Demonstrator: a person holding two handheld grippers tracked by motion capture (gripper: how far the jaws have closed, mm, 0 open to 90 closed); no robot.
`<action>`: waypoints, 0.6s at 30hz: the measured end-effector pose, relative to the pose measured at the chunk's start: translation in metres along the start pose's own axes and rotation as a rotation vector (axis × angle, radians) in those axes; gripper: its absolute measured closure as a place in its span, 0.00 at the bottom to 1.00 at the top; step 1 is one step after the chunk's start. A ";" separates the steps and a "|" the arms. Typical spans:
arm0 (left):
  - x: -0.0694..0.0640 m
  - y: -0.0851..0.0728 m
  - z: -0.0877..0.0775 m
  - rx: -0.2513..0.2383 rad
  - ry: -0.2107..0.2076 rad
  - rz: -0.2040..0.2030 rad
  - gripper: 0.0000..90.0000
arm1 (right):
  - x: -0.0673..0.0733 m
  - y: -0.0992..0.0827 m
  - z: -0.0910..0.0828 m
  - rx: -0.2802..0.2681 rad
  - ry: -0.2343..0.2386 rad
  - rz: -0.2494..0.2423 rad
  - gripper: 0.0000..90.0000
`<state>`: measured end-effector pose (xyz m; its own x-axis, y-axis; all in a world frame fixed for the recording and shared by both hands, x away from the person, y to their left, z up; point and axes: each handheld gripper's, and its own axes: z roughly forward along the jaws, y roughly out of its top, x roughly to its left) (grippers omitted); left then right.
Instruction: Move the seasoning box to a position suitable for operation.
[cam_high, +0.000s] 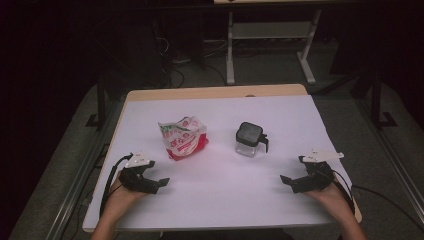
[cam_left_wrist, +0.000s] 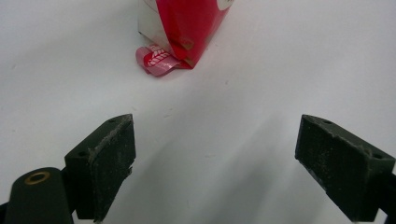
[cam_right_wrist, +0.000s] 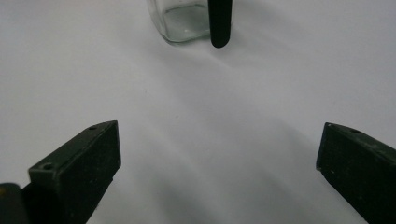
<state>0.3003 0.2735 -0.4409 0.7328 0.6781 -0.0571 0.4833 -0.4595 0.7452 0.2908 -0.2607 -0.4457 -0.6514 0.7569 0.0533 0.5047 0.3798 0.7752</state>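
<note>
Item: my left gripper (cam_high: 159, 184), jaws wide, empty; red-and-white bag (cam_high: 183, 138) ahead. Item: my right gripper (cam_high: 289, 182), jaws wide, empty; glass jar (cam_high: 249, 139) ahead.

bag (cam_left_wrist: 180, 32): top cut off by the left gripper view's edge | jar (cam_right_wrist: 184, 21): only its bottom and handle tip seen in the right gripper view | bag print (cam_high: 181, 136): too small to read | room past the tabletop (cam_high: 220, 107): too dark to tell
</note>
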 end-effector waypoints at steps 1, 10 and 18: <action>0.000 0.000 -0.001 -0.005 0.003 -0.004 0.13 | 0.000 0.000 0.000 0.000 0.003 0.000 0.00; -0.003 0.004 -0.003 0.000 0.002 -0.004 0.13 | 0.001 0.002 0.001 0.015 0.023 0.004 0.00; -0.010 0.000 0.002 0.025 -0.015 0.021 0.13 | 0.000 0.004 -0.003 0.026 0.027 0.006 0.00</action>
<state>0.2941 0.2659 -0.4418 0.7499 0.6596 -0.0515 0.4791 -0.4878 0.7297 0.2910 -0.2603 -0.4404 -0.6634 0.7445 0.0753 0.5227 0.3891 0.7585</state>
